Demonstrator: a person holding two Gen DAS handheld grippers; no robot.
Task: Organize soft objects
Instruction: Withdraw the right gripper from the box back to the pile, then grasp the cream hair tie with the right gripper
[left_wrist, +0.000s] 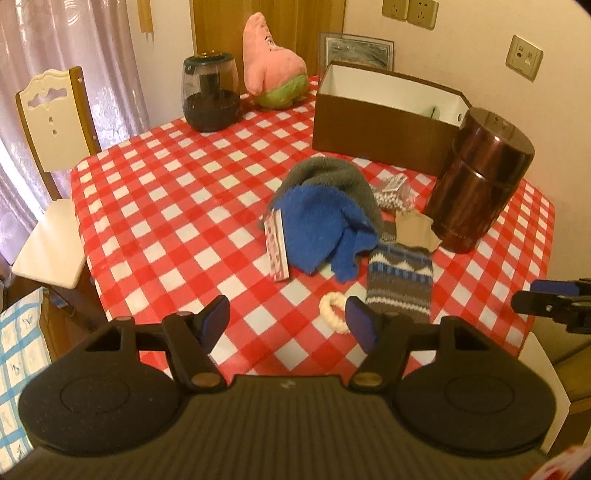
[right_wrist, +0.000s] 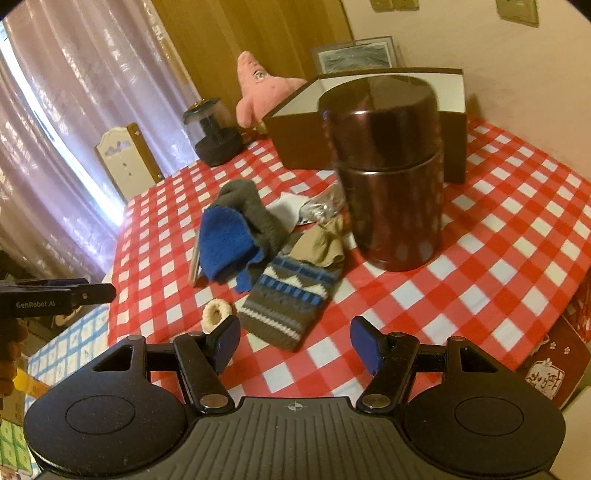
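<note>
The bench (left_wrist: 155, 192), under its red-and-white checked cloth, carried everything, and both tools hung over its near edge. The left gripper (left_wrist: 286, 319) had its jaws spread wide with nothing between them; the right gripper (right_wrist: 295, 341) was the same, jaws apart and empty.

The step in hand looked like the approach to the first pick. To my eye the patterned sock (right_wrist: 291, 295) lay nearest, flat and free at its lower end, so a low pinch on that end would lift it cleanly. The brown box (left_wrist: 384, 122) at the back stood open-topped, the likely home for the soft things. The tall canister (right_wrist: 388, 173) stood just beside the pile and needed a wide berth on the carry.

Counted, big to small:
- 1 brown box
- 1 tall canister
- 1 pink plush (left_wrist: 271, 62), upright at the far edge
- 1 dark glass jar (left_wrist: 211, 94)
- 1 grey cloth (left_wrist: 332, 177), draped over the heap
- 1 blue cloth (left_wrist: 317, 229), resting against it
- 1 patterned sock
- 1 tan sock (right_wrist: 321, 243), touching the patterned one
- 1 small packet (left_wrist: 277, 245)
- 1 cream hair tie (left_wrist: 334, 312), near the sock
</note>
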